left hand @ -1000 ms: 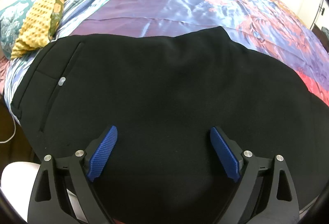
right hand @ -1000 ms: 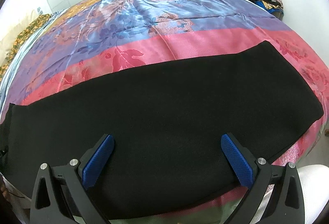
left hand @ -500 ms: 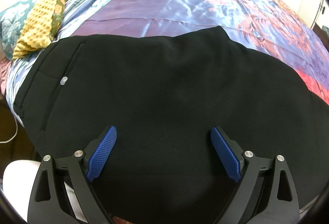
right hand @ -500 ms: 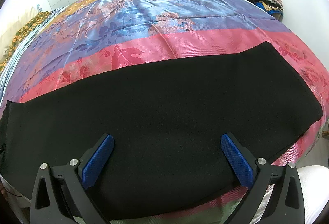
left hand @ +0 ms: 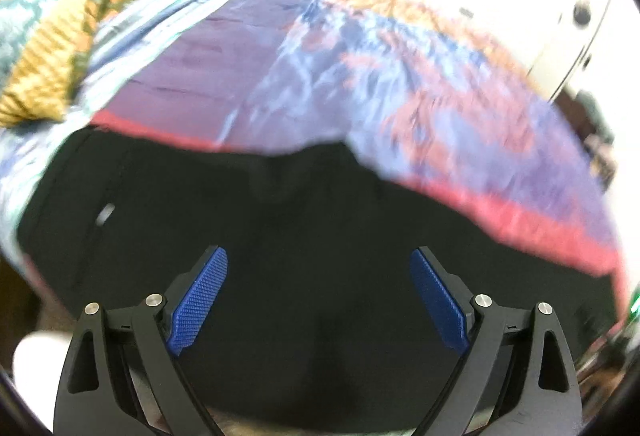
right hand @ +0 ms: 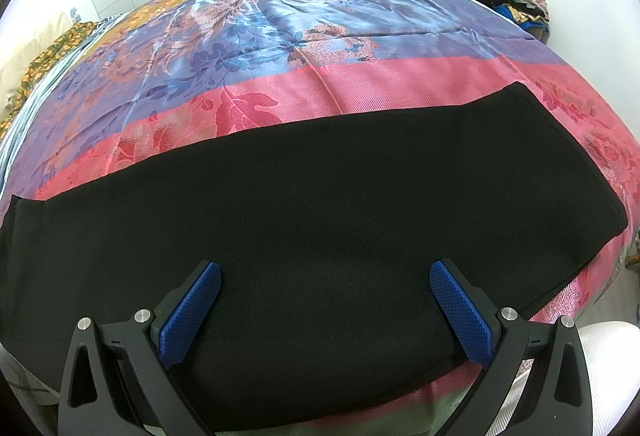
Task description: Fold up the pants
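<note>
- Left wrist view, blurred: left gripper hangs over the black pants, jaws spread wide, nothing between them. A pale button shows on the cloth at left; bedspread beyond.
- Right wrist view, sharp: right gripper also gapes wide and empty above the pants, which lie flat across the bedspread's pink border, near the bed's front edge.
</note>
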`<state>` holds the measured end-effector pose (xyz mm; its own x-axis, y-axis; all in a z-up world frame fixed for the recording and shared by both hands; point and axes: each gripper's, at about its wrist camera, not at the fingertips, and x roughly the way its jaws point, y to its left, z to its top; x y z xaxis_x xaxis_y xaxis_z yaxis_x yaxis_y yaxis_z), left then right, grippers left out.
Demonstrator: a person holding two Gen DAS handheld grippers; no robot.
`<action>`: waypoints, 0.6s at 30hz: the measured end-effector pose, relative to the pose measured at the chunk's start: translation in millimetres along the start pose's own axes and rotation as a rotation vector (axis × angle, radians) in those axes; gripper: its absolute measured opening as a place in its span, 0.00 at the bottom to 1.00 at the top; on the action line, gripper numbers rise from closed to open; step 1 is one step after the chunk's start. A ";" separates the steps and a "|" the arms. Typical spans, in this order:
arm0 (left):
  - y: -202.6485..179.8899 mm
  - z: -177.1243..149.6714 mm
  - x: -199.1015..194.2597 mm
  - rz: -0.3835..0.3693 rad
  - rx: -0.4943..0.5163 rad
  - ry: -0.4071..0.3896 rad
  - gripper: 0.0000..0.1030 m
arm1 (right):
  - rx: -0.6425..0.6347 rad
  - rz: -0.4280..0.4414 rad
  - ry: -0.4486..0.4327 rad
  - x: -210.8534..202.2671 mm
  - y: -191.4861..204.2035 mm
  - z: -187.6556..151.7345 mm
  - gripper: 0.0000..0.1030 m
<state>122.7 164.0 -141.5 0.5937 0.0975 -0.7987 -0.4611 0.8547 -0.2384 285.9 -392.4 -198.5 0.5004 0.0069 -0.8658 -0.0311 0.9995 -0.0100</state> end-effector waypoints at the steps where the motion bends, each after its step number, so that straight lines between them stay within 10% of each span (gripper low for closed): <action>1: 5.4 14.4 11.9 -0.030 -0.025 0.010 0.91 | 0.000 0.001 -0.001 -0.3 -0.2 0.0 1.00; 7: 42.2 22.9 98.9 0.314 0.035 0.123 0.91 | 0.002 0.004 -0.003 -0.3 -0.1 -0.6 1.00; 12: 36.7 21.6 74.7 0.297 -0.012 0.070 0.88 | 0.000 0.007 -0.004 -0.6 -0.6 -1.3 1.00; 18: -13.8 35.5 83.3 0.056 0.130 0.118 0.89 | 0.000 -0.003 -0.008 0.2 1.9 -1.3 1.00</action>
<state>202.0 178.4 -185.1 0.4843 0.0925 -0.8700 -0.3974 0.9092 -0.1245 284.7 -390.5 -199.4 0.5073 0.0041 -0.8618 -0.0294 0.9995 -0.0126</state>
